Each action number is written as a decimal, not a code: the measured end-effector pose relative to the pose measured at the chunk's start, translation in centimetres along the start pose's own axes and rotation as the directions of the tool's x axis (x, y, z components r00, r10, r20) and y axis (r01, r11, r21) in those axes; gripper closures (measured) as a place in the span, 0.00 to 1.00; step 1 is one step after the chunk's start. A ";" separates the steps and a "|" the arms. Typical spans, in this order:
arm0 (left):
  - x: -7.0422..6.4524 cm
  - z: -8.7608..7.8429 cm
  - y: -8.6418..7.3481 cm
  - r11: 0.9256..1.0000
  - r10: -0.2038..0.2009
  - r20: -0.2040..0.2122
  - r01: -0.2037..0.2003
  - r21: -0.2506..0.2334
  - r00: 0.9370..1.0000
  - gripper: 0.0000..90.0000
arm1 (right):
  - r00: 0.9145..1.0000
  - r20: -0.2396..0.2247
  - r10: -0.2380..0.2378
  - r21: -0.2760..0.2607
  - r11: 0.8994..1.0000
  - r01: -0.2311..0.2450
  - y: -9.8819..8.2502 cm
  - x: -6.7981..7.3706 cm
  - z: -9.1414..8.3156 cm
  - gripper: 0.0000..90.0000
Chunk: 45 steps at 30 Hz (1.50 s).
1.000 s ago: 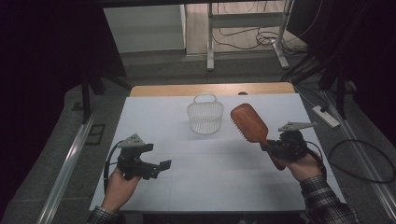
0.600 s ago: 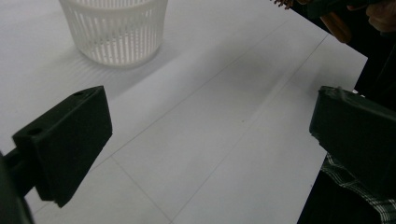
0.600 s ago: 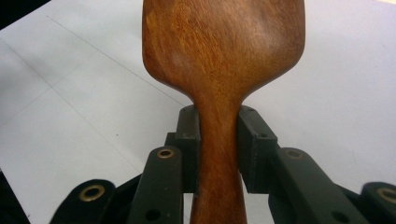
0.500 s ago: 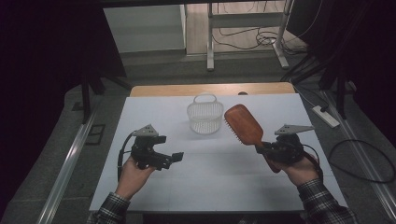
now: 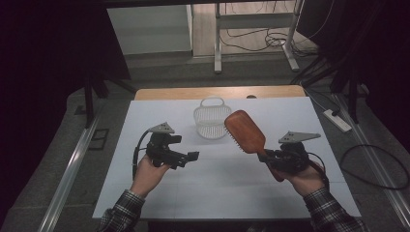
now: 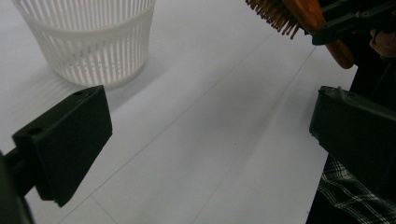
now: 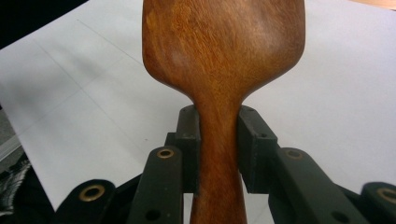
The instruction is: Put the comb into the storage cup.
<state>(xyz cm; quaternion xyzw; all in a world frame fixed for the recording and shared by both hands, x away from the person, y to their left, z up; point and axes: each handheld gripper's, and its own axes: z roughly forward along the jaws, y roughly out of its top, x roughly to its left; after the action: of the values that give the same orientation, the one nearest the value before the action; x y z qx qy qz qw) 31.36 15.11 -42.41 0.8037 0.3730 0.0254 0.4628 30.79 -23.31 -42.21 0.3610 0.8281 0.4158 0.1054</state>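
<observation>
On the right side: right gripper (image 5: 265,155) holds the wooden hairbrush (image 5: 245,131) up off the white tabletop (image 5: 227,193).
Right jaws: closed on the brush handle just below the head, one pad pressed on each side; handle runs back between them toward the hand.
Brush pose: head sticks out past the jaws, pointing up and left in the high view, smooth wooden back up, bristles (image 6: 273,16) down.
Right gripper view: brush back (image 7: 224,42) sits dead centre, neck clamped between the two pads.
Brush vs basket: head end is at the right edge of the white slatted basket (image 5: 211,119); overlaps the rim from above, can't tell if it touches.
Basket: upright on the tabletop near the far edge, handle up.
Left gripper (image 5: 192,156): in the left hand, left of centre, well apart from brush and basket, pointing right.
Left jaws: wide open, nothing between them, bare tabletop in the gap.
Left gripper view: basket (image 6: 88,39) upper left, brush bristles and right gripper upper right.
</observation>
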 end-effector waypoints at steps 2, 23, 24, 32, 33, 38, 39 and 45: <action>-0.1 0.3 0.3 1.000 0.001 0.007 -0.001 0.002 1.000 0.00 | 1.000 -0.005 -0.005 -0.003 1.000 0.005 0.0 0.2 0.1 0.80; -0.9 2.7 1.7 0.998 -0.042 0.119 0.047 -0.036 0.992 0.00 | 0.996 -0.079 -0.045 -0.037 0.998 0.042 0.3 2.9 1.2 0.80; -0.9 2.7 1.7 0.998 -0.044 0.124 0.049 -0.037 0.991 0.00 | 0.996 -0.081 -0.049 -0.037 0.998 0.046 0.3 3.0 1.3 0.80; -0.9 2.8 1.7 0.996 -0.069 0.168 0.078 -0.049 0.983 0.00 | 0.992 -0.106 -0.068 -0.044 0.997 0.064 0.4 4.2 2.2 0.80; -0.9 2.9 1.7 0.995 -0.074 0.172 0.083 -0.049 0.982 0.00 | 0.991 -0.113 -0.068 -0.043 0.997 0.063 0.4 4.4 2.3 0.80; -0.9 3.1 1.9 0.994 -0.089 0.186 0.100 -0.049 0.979 0.00 | 0.987 -0.136 -0.085 -0.046 0.996 0.079 0.5 5.1 2.7 0.80; -0.9 3.1 1.9 0.994 -0.092 0.188 0.102 -0.048 0.978 0.00 | 0.987 -0.138 -0.089 -0.049 0.995 0.083 0.5 5.3 2.8 0.80; -1.0 3.7 1.9 0.992 -0.113 0.209 0.124 -0.038 0.971 0.00 | 0.983 -0.152 -0.103 -0.050 0.994 0.097 0.4 6.0 3.2 0.80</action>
<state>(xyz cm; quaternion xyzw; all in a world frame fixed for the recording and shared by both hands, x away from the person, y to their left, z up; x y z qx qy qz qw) 33.16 11.30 -42.79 0.7664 0.3696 -0.0764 0.5198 28.18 -17.05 -43.14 0.2832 0.8419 0.4540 0.0693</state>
